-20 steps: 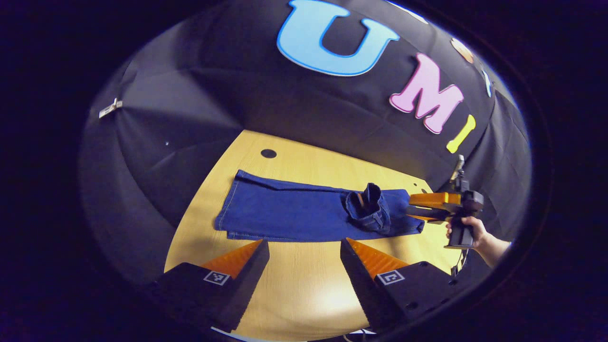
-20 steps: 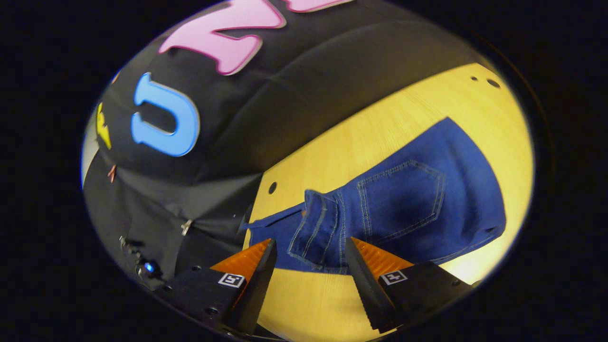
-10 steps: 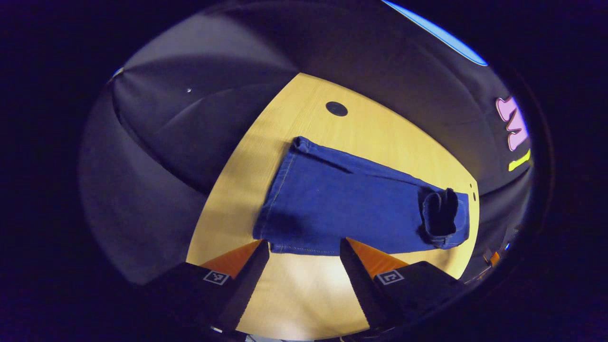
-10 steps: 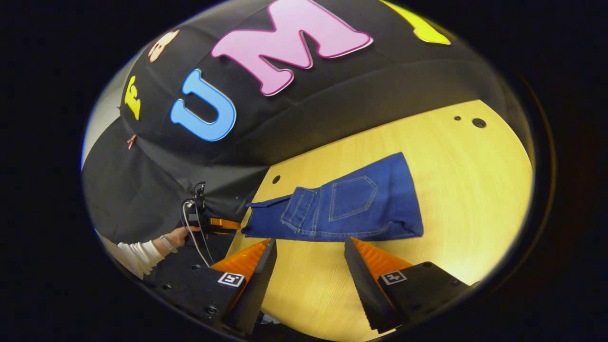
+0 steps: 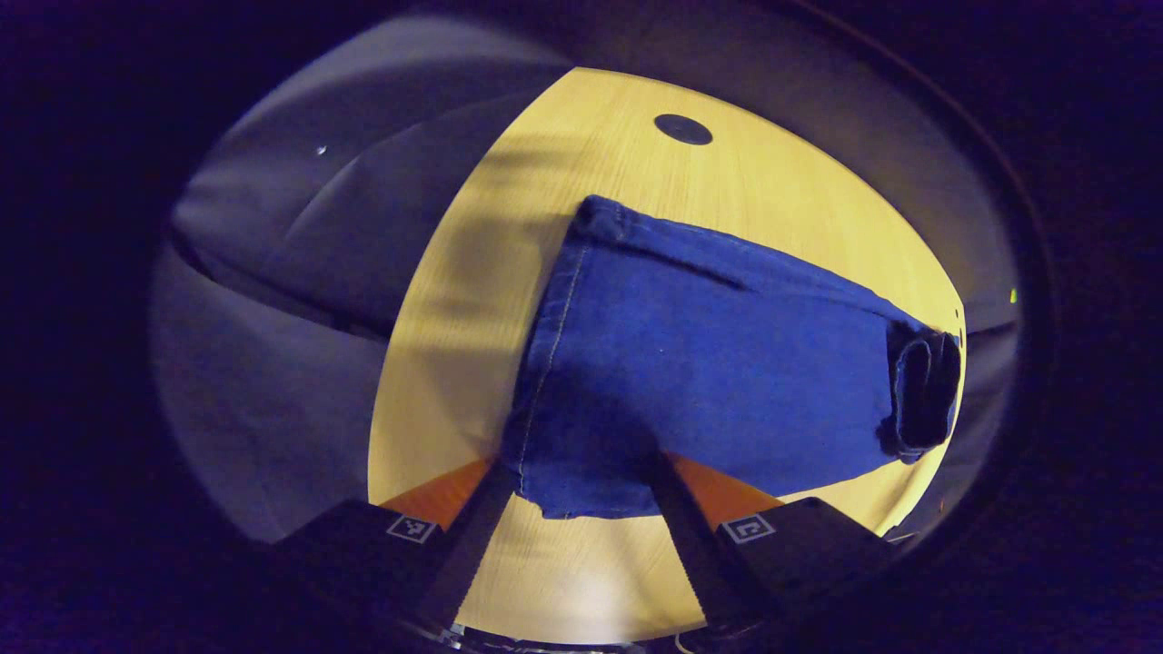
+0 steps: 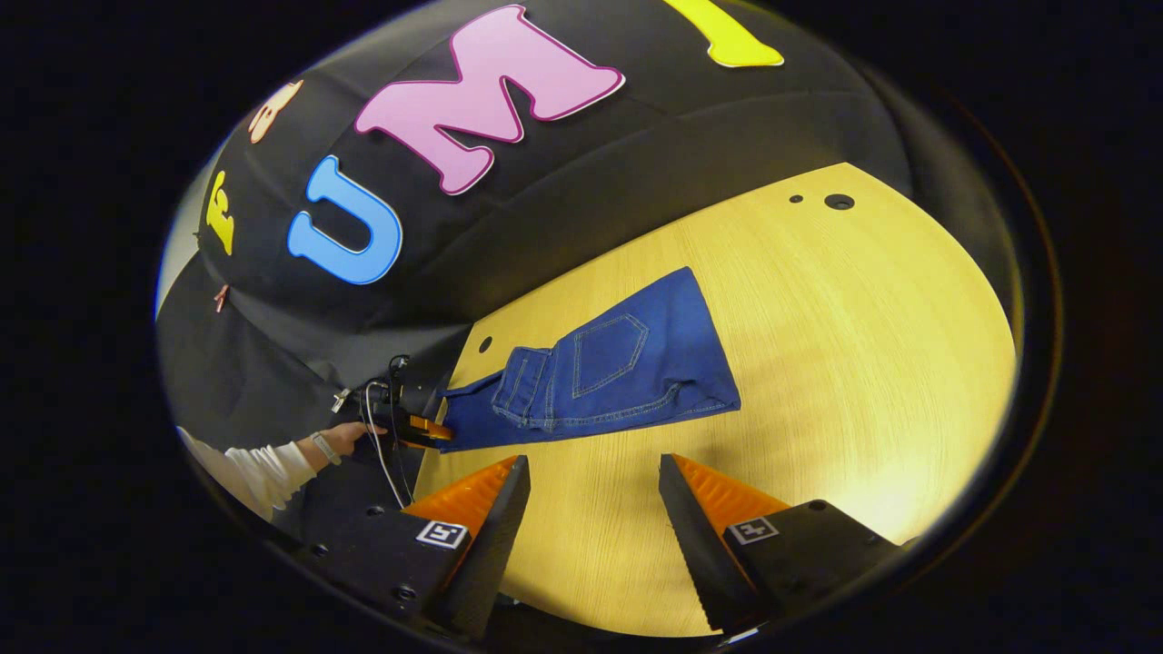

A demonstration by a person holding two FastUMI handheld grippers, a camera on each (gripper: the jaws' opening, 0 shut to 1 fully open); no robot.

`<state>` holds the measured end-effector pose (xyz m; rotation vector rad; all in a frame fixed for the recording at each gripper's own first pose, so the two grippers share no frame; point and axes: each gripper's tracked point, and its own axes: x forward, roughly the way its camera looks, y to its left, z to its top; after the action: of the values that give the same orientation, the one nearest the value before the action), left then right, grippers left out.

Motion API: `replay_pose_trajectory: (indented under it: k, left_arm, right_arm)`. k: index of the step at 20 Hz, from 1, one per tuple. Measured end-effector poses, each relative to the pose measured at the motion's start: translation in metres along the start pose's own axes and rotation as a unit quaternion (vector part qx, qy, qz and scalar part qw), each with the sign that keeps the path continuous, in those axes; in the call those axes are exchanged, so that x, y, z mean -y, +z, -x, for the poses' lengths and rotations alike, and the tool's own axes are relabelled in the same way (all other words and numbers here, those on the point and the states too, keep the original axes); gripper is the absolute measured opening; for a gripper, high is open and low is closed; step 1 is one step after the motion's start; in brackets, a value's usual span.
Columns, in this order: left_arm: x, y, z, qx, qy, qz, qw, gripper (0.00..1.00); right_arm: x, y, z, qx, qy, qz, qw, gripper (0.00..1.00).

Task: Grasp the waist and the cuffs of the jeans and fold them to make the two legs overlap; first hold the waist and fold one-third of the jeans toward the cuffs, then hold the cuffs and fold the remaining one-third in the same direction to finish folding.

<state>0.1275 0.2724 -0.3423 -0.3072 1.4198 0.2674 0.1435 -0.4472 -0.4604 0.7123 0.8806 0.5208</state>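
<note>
Because the jeans (image 5: 718,363) are soft, limp denim with some weight, I judge they will sag and drag rather than hold a shape, with thick stitched hems giving the firmest bite. They lie flat on the table (image 5: 581,145), legs overlapped, a bunched fold of waistband on top towards the waist end, the back pocket showing in the right gripper view. The cuffs (image 5: 554,363) point at the table's left end, near a dark round hole (image 5: 683,129).

Best hold, by my reckoning, is the near cuff corner, through both layers at the hem.

In the left gripper view, the left gripper (image 5: 581,495) has its fingers spread apart on either side of that corner, the cloth between them; whether they touch it I cannot tell.

Well apart from the jeans, over bare table near the front edge, the right gripper (image 6: 591,509) hangs wide open and empty.
</note>
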Motion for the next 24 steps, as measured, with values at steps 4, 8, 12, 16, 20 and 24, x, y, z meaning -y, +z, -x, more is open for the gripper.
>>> replay_pose_trajectory:
  k: [4, 8, 12, 16, 20, 24]
  left_arm:
    - [0.004, 0.001, 0.0, -0.011, 0.032, -0.035, 0.999, 0.99]
    - [0.001, 0.003, -0.001, -0.006, 0.027, -0.041, 0.999, 0.97]
    - [0.031, 0.007, -0.004, 0.006, 0.004, -0.053, 0.999, 0.63]
    - [0.033, 0.008, 0.0, 0.036, -0.022, -0.021, 0.999, 0.11]
    - [0.049, 0.022, 0.041, 0.102, -0.09, -0.015, 0.991, 0.06]
    - [0.103, 0.033, 0.126, 0.173, -0.146, -0.074, 0.971, 0.06]
  right_arm:
    - [-0.009, 0.006, -0.012, -0.007, 0.005, -0.01, 1.0, 0.88]
    - [-0.023, 0.007, -0.019, -0.015, 0.013, -0.001, 1.0, 0.87]
    - [-0.024, -0.001, -0.021, -0.025, 0.014, 0.005, 1.0, 0.88]
    - [-0.024, -0.007, -0.011, -0.034, 0.011, 0.022, 0.999, 0.88]
    - [-0.016, 0.0, 0.001, -0.027, 0.006, 0.026, 0.999, 0.88]
    - [-0.014, 0.01, 0.002, -0.018, 0.014, 0.02, 1.0, 0.87]
